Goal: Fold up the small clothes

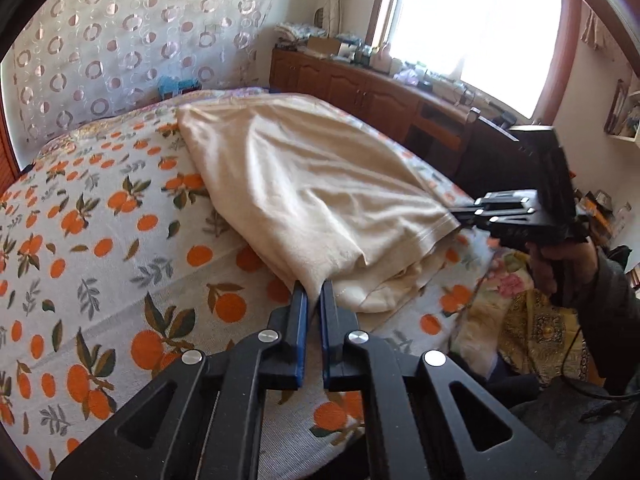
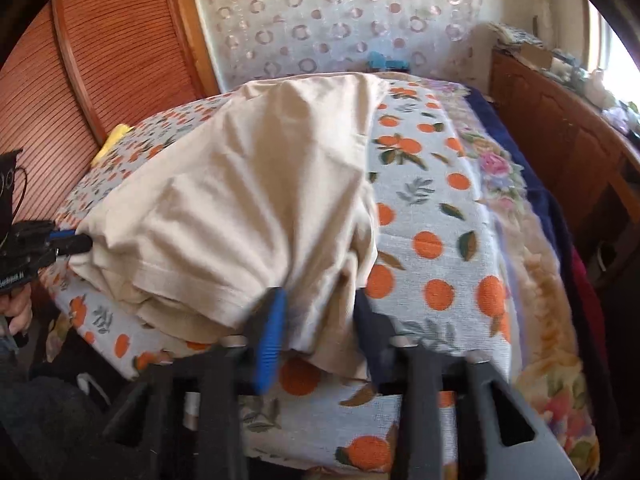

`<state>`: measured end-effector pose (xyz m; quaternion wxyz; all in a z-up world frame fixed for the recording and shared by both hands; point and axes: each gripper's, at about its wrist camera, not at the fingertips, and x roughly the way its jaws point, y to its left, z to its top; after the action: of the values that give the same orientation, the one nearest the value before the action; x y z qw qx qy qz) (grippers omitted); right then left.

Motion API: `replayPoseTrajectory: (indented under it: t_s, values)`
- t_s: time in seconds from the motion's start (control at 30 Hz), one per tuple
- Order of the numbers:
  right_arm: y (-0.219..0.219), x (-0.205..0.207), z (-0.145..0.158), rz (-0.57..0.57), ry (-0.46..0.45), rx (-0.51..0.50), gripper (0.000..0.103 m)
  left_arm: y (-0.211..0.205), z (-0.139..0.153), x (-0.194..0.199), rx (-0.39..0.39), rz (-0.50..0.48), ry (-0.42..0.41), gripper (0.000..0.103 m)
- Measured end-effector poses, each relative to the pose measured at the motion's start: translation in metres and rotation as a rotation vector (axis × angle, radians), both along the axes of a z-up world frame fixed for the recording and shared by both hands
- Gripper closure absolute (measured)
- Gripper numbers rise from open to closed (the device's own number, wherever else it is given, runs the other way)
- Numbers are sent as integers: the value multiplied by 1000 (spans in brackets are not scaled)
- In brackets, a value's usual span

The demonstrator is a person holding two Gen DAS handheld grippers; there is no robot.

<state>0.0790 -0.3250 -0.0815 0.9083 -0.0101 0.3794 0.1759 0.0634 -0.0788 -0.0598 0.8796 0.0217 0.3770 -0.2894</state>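
A cream garment (image 1: 312,184) lies bunched on a bedspread printed with oranges (image 1: 100,220). In the left wrist view my left gripper (image 1: 313,286) is shut on the garment's near corner, which is lifted slightly off the bed. My right gripper (image 1: 460,216) holds the hem at the garment's right corner, and the cloth is stretched between the two grips. In the right wrist view the right gripper (image 2: 320,308) is blurred, with a thick bunch of the garment (image 2: 240,200) filling the space between its fingers. The left gripper (image 2: 86,242) pinches the far left corner.
A wooden cabinet (image 1: 360,88) with clutter on top stands under the bright window. A circle-patterned curtain (image 1: 120,40) hangs behind the bed and a louvred wooden door (image 2: 80,80) is to one side. A dark blue blanket (image 2: 520,168) and floral quilts (image 1: 528,320) hang off the bed's edge.
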Motion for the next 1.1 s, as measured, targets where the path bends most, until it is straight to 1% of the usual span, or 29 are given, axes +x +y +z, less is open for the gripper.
replayPoseTrajectory:
  t_s: [0.03,0.1,0.17,0.2,0.3,0.4,0.47,0.5,0.57,0.6,0.63,0.67,0.7,0.8,0.97,1.07,1.1]
  values:
    - [1,-1,1,27,10,18,96,2,6,-1,-15,-1,-8,97]
    - [0,-5,10,74,-10,56,96,7,21,0,-48,-5,-26,99]
    - [-6,-7,26,94,-44,99,97,12,40,8,-81,0,-57,99]
    - [-11,-5,38,93,-68,126,97,15,50,16,-90,5,-78,99]
    - [-22,11,75,84,-145,165,97,17,73,50,-93,26,-117,101]
    - [-22,37,103,91,-193,162,97,21,76,79,-82,60,-110,101]
    - [-17,52,111,103,-192,143,97,25,68,83,-86,60,-75,101]
    - [-13,56,112,115,-189,121,97,26,62,82,-71,65,-57,101]
    - [-7,58,106,142,-178,90,97,25,43,76,-11,82,-13,100]
    - [-6,59,100,151,-162,85,97,22,35,73,11,79,8,91]
    - [-3,60,95,159,-149,82,97,20,25,68,24,74,28,71]
    - [-2,61,91,166,-138,76,97,19,17,63,25,68,50,64]
    - [-1,61,86,169,-128,65,97,17,10,58,30,59,69,60]
    - [2,67,81,159,-115,51,97,6,-3,44,60,33,103,60]
    - [-5,64,80,118,-112,73,97,-10,-23,17,79,-7,158,60]
    - [-3,60,80,113,-119,74,97,-18,-32,12,101,-5,140,60]
    - [-1,59,81,113,-123,76,97,-21,-32,10,103,-6,124,66]
